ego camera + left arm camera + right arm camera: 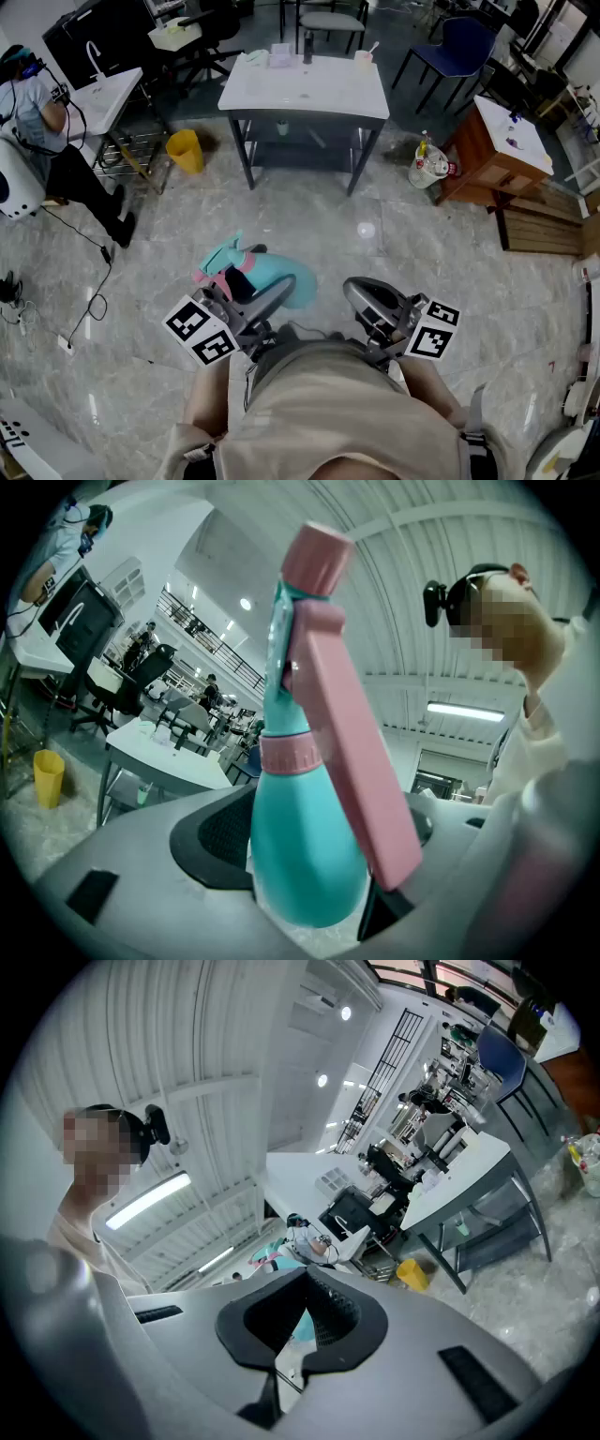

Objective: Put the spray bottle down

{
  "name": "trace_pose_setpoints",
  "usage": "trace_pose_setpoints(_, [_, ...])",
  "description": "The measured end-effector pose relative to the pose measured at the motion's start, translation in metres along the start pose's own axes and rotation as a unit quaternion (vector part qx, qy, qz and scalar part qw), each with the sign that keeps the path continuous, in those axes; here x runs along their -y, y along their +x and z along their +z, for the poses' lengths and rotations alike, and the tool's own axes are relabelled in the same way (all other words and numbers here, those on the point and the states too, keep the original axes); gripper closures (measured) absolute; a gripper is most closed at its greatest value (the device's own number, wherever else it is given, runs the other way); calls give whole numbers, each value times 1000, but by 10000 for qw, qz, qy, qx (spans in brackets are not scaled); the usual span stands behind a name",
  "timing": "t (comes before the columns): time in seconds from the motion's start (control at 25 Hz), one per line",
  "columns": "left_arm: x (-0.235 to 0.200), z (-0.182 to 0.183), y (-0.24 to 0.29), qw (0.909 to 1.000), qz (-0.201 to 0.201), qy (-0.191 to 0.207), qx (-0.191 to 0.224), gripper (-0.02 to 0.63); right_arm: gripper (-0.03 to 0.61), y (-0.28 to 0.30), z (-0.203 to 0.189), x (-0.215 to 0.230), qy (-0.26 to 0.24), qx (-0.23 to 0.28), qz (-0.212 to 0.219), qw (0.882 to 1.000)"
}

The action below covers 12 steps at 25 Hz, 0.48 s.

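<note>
A teal spray bottle (274, 275) with a pink trigger and cap lies roughly level between the jaws of my left gripper (281, 287), above the floor in front of the person's body. In the left gripper view the bottle's round body (302, 855) sits pressed between the dark pads (217, 836) of the left gripper (309, 878), and its pink trigger (358, 761) runs down the right side. My right gripper (362, 298) hangs beside it, shut, with nothing held. A strip of teal bottle (298, 1328) shows through the right gripper (302, 1283).
A white table (305, 89) stands ahead on the marble floor, with a yellow bin (185, 150) at its left. A blue chair (459, 47), a wooden cabinet (502, 150) and a bag of bottles (429, 167) are at the right. A person (37, 122) sits far left.
</note>
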State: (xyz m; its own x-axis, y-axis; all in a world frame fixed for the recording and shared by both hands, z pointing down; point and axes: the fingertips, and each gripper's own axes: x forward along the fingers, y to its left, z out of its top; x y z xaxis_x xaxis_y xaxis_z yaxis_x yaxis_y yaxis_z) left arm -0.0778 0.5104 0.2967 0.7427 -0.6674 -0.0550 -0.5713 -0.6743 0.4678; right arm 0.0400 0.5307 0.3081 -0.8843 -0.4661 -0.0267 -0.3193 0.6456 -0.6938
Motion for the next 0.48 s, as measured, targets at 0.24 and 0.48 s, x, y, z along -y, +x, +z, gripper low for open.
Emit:
trace_pose_setpoints(0.24, [-11,6,-10,10000,-48,-23,73,288,560,19,-7,-3,-68,-104,-62,9999])
trace_pose_setpoints(0.48, [-19,4,-18,9999,-68,81,-99,288,560,30,-9,-4,-1,40,-120,9999])
